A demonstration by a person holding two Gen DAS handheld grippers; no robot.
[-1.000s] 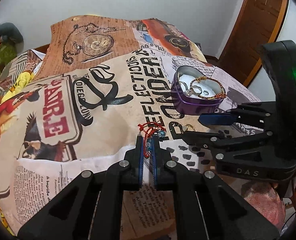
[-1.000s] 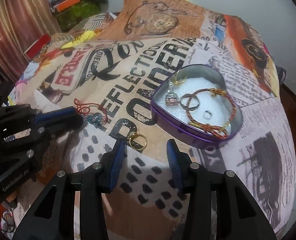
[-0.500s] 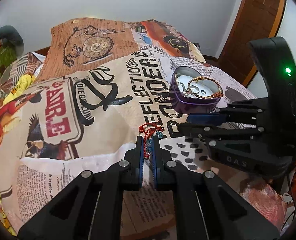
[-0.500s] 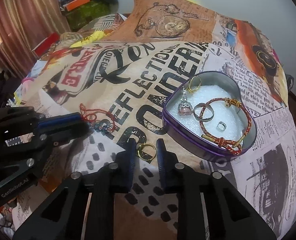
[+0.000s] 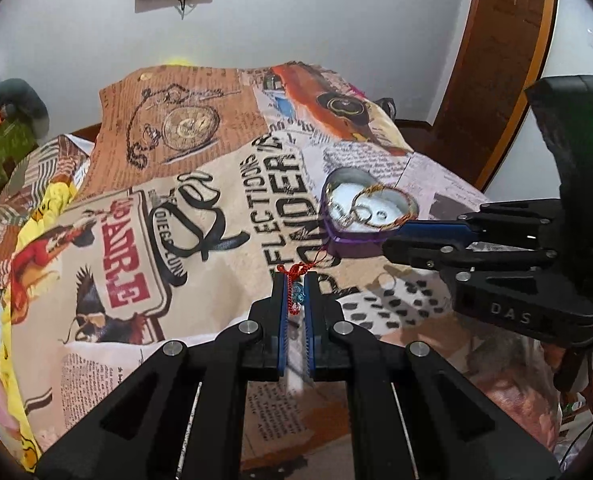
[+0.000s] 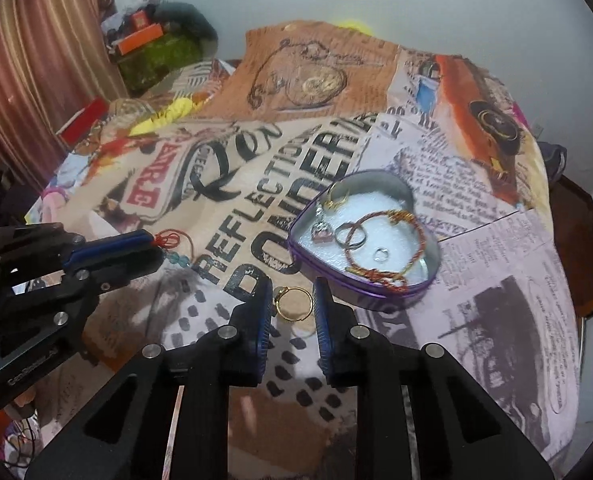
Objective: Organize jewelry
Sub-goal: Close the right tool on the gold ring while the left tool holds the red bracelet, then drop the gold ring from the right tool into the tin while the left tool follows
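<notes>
Your left gripper is closed on the red cord bracelet — the knot and the blue beads hang out at the fingertips, above the printed cloth. Your right gripper holds the gold ring between its blue pads, which touch the ring on both sides, and its shadow falls on the cloth beneath. Just beyond the ring stands the purple heart-shaped tin — inside it lie a braided bracelet, a silver ring, a small ring, a gold ring at the back and a little charm.
</notes>
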